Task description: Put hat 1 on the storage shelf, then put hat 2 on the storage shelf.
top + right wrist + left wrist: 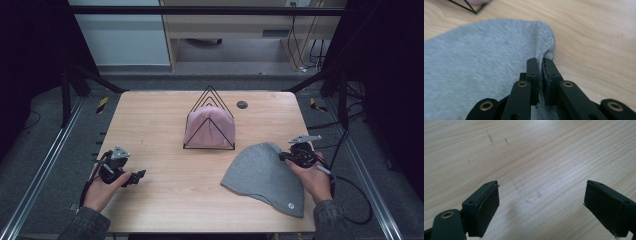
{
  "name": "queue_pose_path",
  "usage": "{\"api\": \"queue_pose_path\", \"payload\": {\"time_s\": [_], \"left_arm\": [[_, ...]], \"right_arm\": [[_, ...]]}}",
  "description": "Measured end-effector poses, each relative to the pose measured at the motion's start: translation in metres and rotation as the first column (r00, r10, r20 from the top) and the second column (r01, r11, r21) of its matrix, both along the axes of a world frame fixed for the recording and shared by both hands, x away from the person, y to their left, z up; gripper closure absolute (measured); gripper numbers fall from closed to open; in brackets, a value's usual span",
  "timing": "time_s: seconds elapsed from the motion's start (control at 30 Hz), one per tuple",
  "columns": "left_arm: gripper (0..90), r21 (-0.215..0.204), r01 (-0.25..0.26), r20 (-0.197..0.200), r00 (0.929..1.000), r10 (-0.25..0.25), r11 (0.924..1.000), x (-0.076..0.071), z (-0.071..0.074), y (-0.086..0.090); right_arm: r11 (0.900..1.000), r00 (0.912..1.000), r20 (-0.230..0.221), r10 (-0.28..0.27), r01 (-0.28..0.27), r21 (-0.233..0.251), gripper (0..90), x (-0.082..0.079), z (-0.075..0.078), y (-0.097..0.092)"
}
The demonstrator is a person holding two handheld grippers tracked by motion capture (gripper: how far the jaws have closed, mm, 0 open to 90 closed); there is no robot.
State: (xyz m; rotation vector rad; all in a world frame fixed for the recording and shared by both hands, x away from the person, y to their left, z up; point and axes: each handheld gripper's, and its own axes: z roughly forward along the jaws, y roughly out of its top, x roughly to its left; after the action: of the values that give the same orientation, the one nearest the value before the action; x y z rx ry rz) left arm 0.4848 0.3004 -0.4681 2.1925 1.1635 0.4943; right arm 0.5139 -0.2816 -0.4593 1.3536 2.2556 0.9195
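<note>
A grey beanie (265,172) lies flat on the wooden table (155,120) at the front right. My right gripper (284,156) is shut on its right edge; in the right gripper view (541,62) a fold of the grey beanie (481,55) is pinched between the jaws. A pink beanie (209,127) stands in a black wire rack (209,100) at the table's middle. My left gripper (139,175) rests at the front left, open, with bare wood between its pads (486,205).
A small dark round cap (242,104) sits in the tabletop behind the rack. The rack's corner (474,10) shows just beyond the grey beanie. Black frame bars and cables flank the table on both sides.
</note>
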Motion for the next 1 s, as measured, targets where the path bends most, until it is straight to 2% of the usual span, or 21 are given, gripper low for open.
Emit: {"api": "queue_pose_path", "payload": {"time_s": [0.13, 0.27, 0.37, 0.47, 0.57, 0.63, 0.73, 0.8, 0.83, 0.87, 0.9, 0.93, 0.97, 1.0], "left_arm": [[12.0, 0.004, 0.006, -0.005, 1.0, -0.006, 1.0, 0.0, -0.001, -0.001], [11.7, 0.007, 0.012, -0.011, 0.9999, -0.012, 0.9999, 0.0, -0.001, -0.002], [13.2, -0.006, 0.028, -0.022, 0.9994, -0.028, 0.9996, -0.001, -0.001, -0.003], [14.1, -0.01, 0.045, -0.014, 0.9989, -0.045, 0.9989, -0.003, 0.001, -0.006], [14.8, -0.027, 0.08, 0.016, 0.9967, -0.079, 0.9965, -0.006, 0.012, -0.014], [14.8, -0.041, 0.104, 0.03, 0.9943, -0.102, 0.9938, -0.008, 0.023, -0.019], [14.6, -0.037, 0.154, 0.035, 0.9877, -0.152, 0.9874, -0.007, 0.04, -0.031], [14.7, -0.051, 0.168, 0.038, 0.9854, -0.166, 0.9844, -0.006, 0.047, -0.036], [14.6, -0.046, 0.194, 0.038, 0.9805, -0.193, 0.9799, -0.005, 0.056, -0.044], [14.6, -0.046, 0.194, 0.038, 0.9805, -0.193, 0.9799, -0.005, 0.056, -0.044], [14.7, -0.026, 0.215, 0.044, 0.9759, -0.214, 0.9763, -0.003, 0.064, -0.051], [14.7, -0.026, 0.215, 0.044, 0.9759, -0.214, 0.9763, -0.003, 0.064, -0.051], [14.8, -0.03, 0.229, 0.046, 0.9726, -0.228, 0.9729, -0.003, 0.069, -0.055], [14.8, -0.03, 0.252, 0.059, 0.9664, -0.25, 0.9672, -0.003, 0.079, -0.062]], "right_arm": [[0.9988, 0.9975, 0.053, 0.046, -0.047, 0.013, 85.0, -0.011, 0.02, 0.009], [0.9971, 0.9945, 0.076, 0.073, -0.075, 0.017, 85.0, -0.016, 0.031, 0.014], [0.9933, 0.9872, 0.114, 0.111, -0.114, 0.017, 85.2, -0.022, 0.047, 0.023], [0.9894, 0.9805, 0.141, 0.138, -0.143, 0.026, 85.2, -0.026, 0.059, 0.029], [0.98, 0.9645, 0.186, 0.187, -0.196, 0.031, 85.2, -0.034, 0.08, 0.039], [0.9709, 0.9496, 0.217, 0.227, -0.238, 0.027, 85.2, -0.04, 0.098, 0.047], [0.958, 0.9286, 0.25, 0.274, -0.286, 0.014, 85.3, -0.046, 0.119, 0.058], [0.9476, 0.9135, 0.27, 0.305, -0.319, 0.011, 85.2, -0.049, 0.136, 0.068], [0.944, 0.9078, 0.275, 0.316, -0.33, 0.003, 85.3, -0.05, 0.141, 0.072], [0.9404, 0.9022, 0.281, 0.327, -0.34, -0.004, 85.3, -0.051, 0.145, 0.076], [0.9366, 0.8967, 0.285, 0.339, -0.35, -0.012, 85.3, -0.051, 0.149, 0.08], [0.9332, 0.8914, 0.289, 0.349, -0.359, -0.022, 85.3, -0.051, 0.152, 0.084], [0.9303, 0.8875, 0.29, 0.358, -0.366, -0.029, 85.3, -0.051, 0.156, 0.088], [0.9269, 0.883, 0.292, 0.367, -0.374, -0.036, 85.3, -0.051, 0.159, 0.092]]}}
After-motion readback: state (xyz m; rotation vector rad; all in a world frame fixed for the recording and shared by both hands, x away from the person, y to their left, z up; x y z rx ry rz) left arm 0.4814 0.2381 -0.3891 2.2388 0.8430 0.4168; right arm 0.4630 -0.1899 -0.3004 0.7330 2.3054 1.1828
